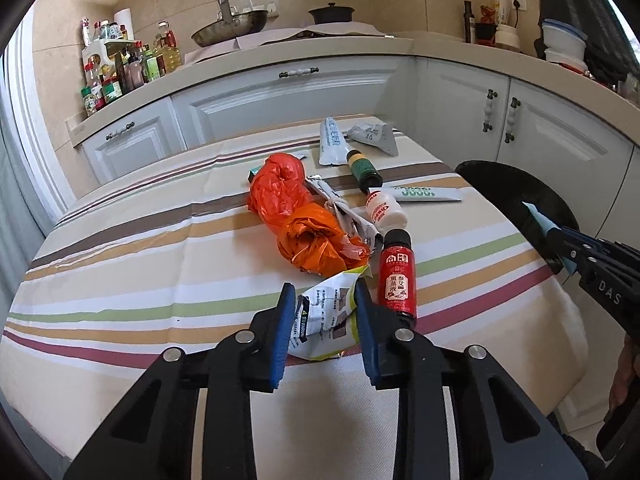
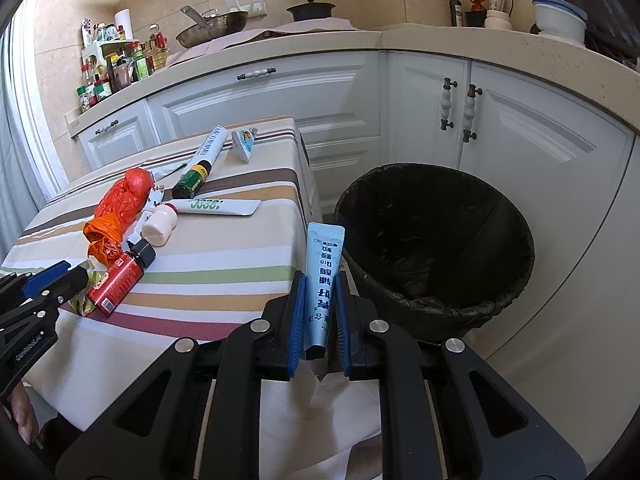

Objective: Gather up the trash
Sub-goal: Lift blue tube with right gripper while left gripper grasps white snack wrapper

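My right claw (image 2: 320, 312) is clamped tight on a blue tube (image 2: 323, 276), hanging near the bin's (image 2: 436, 240) rim but short of its mouth. Next, I reckon: carry it on over the black liner, then let go. My left claw (image 1: 324, 316) sits at the table's (image 1: 120, 280) near edge, its jaws narrowed round a crumpled wrapper (image 1: 326, 312), blue pads on both sides of it. Tight spot there — a red bottle (image 1: 397, 276) lies just beside the right finger and orange bags (image 1: 304, 220) sit just behind; lifting could drag either. Beyond wait a white bottle (image 1: 386, 210), a green one (image 1: 362, 170) and more tubes.
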Demonstrator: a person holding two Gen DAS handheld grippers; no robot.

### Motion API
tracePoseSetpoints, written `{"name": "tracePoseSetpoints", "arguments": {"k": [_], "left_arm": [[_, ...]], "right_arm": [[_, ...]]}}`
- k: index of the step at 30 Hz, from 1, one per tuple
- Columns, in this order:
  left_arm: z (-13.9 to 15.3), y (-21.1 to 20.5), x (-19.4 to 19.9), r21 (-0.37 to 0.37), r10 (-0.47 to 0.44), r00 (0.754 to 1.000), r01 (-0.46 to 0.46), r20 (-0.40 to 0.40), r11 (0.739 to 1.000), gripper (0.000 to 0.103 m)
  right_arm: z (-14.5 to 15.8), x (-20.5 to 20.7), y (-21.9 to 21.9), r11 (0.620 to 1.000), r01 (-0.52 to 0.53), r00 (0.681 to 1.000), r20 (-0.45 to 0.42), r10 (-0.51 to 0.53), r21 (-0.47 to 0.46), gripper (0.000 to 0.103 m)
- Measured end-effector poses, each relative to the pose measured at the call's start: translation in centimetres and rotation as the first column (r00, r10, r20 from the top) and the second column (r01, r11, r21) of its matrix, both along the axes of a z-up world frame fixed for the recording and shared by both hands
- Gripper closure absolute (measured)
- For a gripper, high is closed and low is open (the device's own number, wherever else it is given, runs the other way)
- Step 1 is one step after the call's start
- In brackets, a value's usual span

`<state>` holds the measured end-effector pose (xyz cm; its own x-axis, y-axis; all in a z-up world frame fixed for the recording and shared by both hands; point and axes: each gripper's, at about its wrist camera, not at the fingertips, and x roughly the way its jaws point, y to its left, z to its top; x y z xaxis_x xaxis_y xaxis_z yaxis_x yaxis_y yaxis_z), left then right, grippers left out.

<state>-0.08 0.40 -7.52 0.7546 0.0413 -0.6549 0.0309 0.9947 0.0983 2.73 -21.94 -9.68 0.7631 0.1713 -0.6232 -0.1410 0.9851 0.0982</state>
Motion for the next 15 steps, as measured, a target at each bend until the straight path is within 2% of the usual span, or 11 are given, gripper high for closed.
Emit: {"name": "tracePoseSetpoints", "arguments": {"k": [15], "left_arm": [[2.0,1.6,-0.5,-0.029,0.052,0.997,-0.051,0.056,0.998,0.075]], "right_arm": [[0.7,-0.3,0.5,1.0,-0.004,1.0,0.017,0.004,-0.01,0.088]]}}
